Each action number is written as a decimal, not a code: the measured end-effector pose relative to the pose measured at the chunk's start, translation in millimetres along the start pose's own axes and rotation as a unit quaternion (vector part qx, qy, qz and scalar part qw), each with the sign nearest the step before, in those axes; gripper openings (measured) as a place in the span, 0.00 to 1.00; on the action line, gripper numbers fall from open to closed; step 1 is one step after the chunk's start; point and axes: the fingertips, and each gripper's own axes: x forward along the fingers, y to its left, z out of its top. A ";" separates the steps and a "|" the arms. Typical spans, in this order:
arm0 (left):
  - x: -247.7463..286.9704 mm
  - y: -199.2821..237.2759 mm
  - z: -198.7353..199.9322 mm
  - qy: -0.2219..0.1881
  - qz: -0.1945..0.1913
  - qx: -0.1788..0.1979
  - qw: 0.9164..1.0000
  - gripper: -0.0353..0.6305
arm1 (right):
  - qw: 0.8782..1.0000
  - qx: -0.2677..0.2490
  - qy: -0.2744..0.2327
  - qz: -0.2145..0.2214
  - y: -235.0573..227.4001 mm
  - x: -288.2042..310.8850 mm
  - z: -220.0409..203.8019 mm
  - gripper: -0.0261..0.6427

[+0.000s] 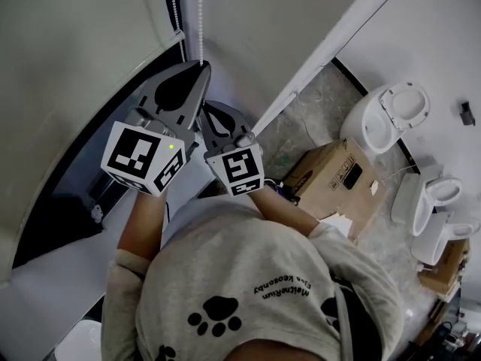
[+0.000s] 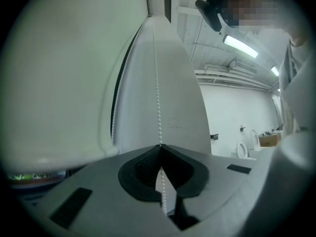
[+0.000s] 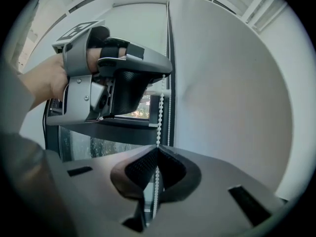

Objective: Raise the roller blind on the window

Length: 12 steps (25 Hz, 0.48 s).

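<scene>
Now left tool (image 2: 160, 146) and right tool (image 3: 158, 148) both pinch the bead chain (image 3: 160, 110) — left one higher.

From my seat, the white beaded plastic cord (image 1: 200, 21) hangs down the wall just right of the pale fabric roller blind (image 1: 68, 51). The dark glass window pane (image 1: 71, 209) lies below the blind's bottom edge. My left gripper (image 1: 202, 67) sits on the cord, jaws closed around it, directly above my right gripper (image 1: 210, 105), which pinches the same strand lower down. On the floor to my right lies a brown cardboard box (image 1: 334, 175). Beyond it, white ceramic toilets (image 1: 391, 115) stand along the far wall.
</scene>
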 end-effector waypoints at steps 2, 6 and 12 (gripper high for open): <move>-0.5 1.0 -18.2 0.008 0.004 -0.015 1.000 0.07 | 1.000 -0.001 0.010 -0.003 1.5 -0.5 -17.9 0.05; -0.9 3.0 -51.6 0.035 0.012 -0.019 0.999 0.07 | 0.999 -0.011 0.036 -0.006 4.1 1.2 -50.9 0.05; -6.1 -0.1 -92.2 0.054 0.016 -0.035 0.998 0.07 | 0.998 -0.008 0.070 0.006 10.9 1.4 -90.7 0.05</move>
